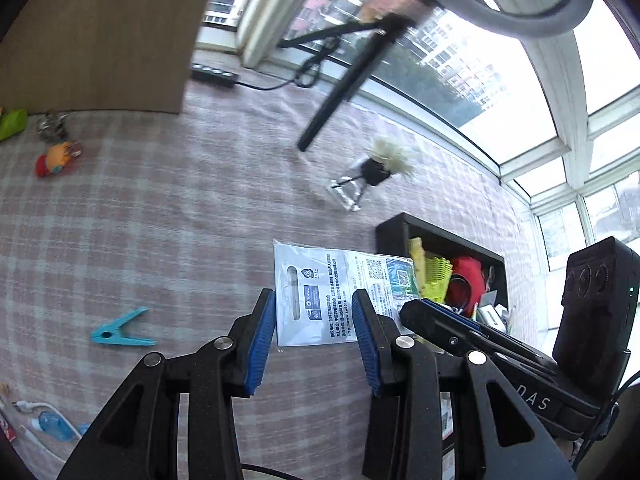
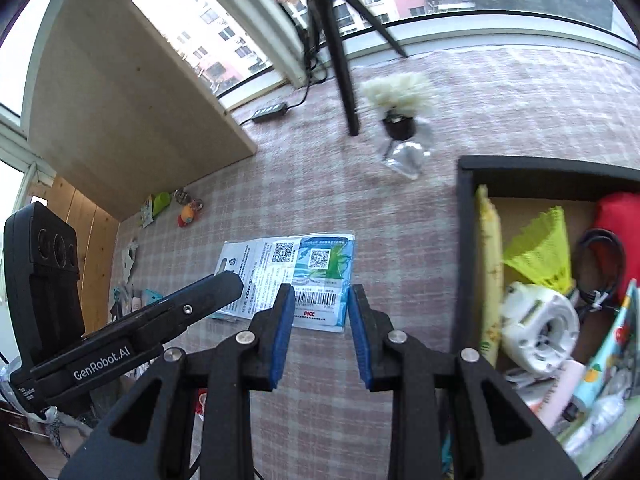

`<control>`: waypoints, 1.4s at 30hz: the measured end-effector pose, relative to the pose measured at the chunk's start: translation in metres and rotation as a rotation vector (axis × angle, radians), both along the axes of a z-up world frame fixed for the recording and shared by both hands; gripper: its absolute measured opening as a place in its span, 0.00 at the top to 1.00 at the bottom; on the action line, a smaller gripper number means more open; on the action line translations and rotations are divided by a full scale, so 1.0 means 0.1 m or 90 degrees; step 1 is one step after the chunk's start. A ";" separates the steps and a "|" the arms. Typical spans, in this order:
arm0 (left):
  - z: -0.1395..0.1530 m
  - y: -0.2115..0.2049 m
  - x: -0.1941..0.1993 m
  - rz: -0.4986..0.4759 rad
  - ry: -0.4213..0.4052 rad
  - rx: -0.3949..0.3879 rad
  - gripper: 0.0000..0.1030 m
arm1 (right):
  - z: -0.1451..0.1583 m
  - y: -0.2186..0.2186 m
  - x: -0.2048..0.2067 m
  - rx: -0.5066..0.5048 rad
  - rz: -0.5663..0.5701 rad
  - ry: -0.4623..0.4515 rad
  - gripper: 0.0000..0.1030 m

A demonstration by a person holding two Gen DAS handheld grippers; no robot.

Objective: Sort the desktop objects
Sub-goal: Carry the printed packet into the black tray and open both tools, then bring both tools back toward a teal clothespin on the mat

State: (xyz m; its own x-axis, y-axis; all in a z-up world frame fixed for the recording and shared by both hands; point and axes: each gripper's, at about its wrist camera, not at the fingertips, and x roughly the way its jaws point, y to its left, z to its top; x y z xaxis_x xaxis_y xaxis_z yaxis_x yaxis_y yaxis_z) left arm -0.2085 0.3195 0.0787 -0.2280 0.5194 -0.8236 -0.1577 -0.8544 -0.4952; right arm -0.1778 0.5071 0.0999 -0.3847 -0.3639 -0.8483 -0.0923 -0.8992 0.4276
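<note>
Flat printed packet [image 1: 320, 300] lies on the tabletop [image 1: 180, 220], just ahead of both hand-held grippers: left [image 1: 315, 330] and right [image 2: 318, 322], both with jaws apart, empty. Black box [image 2: 466, 240] of sorted items to its right. Pink checked cloth; windows behind.

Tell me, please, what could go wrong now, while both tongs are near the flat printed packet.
1. The printed packet lies flat on the tablecloth; the open right tongs may slide over it or pinch cloth.
2. Left tongs and right tongs are close together and could collide.
3. The black box looks crowded; the packet may catch.
</note>
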 end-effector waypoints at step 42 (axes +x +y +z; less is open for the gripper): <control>-0.02 -1.26 0.11 0.123 0.012 -0.127 0.65 | 0.23 -0.53 0.26 0.083 0.148 0.047 0.69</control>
State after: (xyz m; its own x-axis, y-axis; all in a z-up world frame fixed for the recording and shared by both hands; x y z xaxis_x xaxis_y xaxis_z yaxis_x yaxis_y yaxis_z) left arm -0.1972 0.1930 0.0769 -0.3226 0.2933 -0.9000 0.0096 -0.9497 -0.3130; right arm -0.1523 0.4540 0.1225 -0.3660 -0.3392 -0.8666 0.1498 -0.9405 0.3049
